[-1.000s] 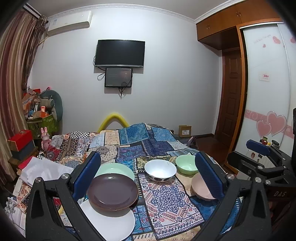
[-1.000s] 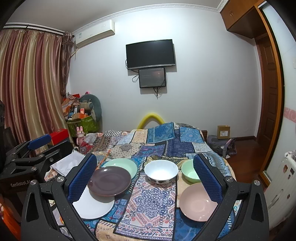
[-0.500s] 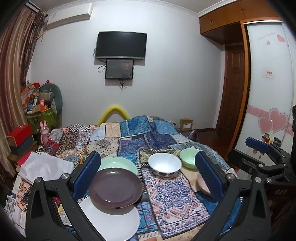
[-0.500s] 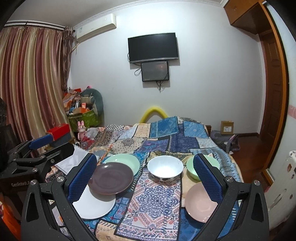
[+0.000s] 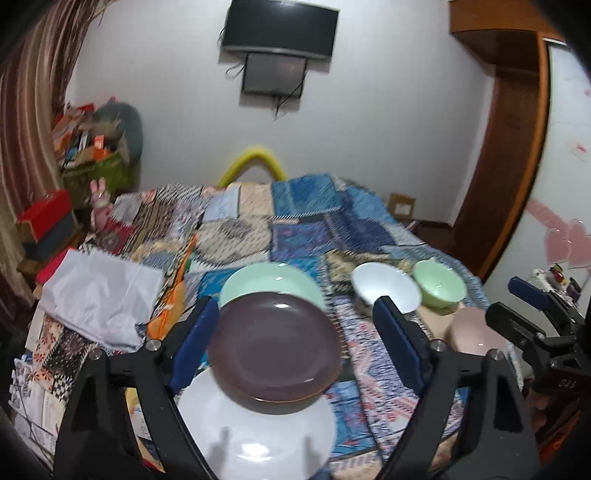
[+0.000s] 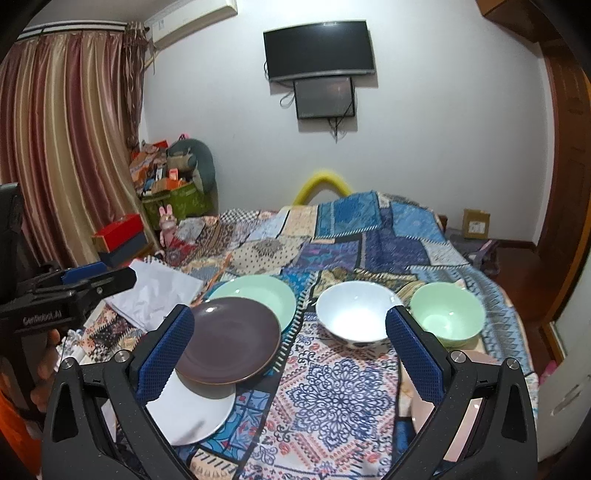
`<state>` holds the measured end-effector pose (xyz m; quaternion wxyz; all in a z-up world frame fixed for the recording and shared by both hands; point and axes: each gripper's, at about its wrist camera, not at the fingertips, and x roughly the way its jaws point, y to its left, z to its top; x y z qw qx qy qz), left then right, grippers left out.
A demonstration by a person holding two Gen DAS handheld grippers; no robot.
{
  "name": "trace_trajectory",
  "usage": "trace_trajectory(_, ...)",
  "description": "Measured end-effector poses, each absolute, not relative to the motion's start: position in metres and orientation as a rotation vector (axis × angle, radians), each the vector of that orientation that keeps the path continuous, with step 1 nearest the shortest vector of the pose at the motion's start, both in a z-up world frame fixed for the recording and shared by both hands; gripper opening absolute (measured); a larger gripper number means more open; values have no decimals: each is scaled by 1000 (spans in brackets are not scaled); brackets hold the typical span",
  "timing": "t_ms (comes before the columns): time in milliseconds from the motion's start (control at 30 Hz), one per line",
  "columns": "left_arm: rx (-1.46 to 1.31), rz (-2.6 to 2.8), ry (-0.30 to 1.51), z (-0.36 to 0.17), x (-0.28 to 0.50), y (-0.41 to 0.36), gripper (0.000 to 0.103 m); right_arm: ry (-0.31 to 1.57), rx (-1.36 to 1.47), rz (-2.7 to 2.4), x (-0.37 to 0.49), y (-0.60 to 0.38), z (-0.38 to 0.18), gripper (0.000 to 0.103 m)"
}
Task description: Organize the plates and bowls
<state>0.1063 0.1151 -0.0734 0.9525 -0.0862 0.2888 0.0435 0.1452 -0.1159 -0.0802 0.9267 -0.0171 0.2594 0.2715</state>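
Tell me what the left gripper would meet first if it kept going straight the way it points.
Most likely the brown plate: it sits dead ahead of the left gripper, whose closing jaws straddle it without touching. It overlaps the white plate; depth is unclear.

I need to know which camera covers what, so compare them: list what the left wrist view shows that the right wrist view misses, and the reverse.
Only the left wrist view: the right gripper at its right edge and pink heart stickers on the wardrobe door.

Only the right wrist view: the left gripper at its left edge, the air conditioner and the full curtain rail.

Both: the brown plate overlapping the white plate and the green plate, the white bowl, the green bowl, the pink plate, the patchwork cloth and the wall TV.
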Motion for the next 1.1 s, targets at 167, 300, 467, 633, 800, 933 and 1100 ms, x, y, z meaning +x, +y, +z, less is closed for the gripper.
trace_trajectory(167,-162,113,664,-84,125,147,78,596,-42,574,167,-101,-98,92)
trace_trajectory(300,-103,159,713,-83,130,171,74,661,-34,597,186,-89,-114,88)
trace_trajectory(467,-8,235,788,-85,129,196,72,687,-41,608,194,-80,-124,88)
trace_trajectory(633,4,247,852,-102,137,210,70,724,-27,623,202,-71,-136,88)
trace_trajectory(800,-70,164,904,-135,160,210,70,767,-49,626,207,-62,-148,88)
trace_trajectory(933,-95,119,975,-171,186,205,70,790,-72,620,211,-58,-157,88)
trace_trajectory(1100,-134,79,1040,-205,211,207,70,827,-87,610,223,-52,-173,83)
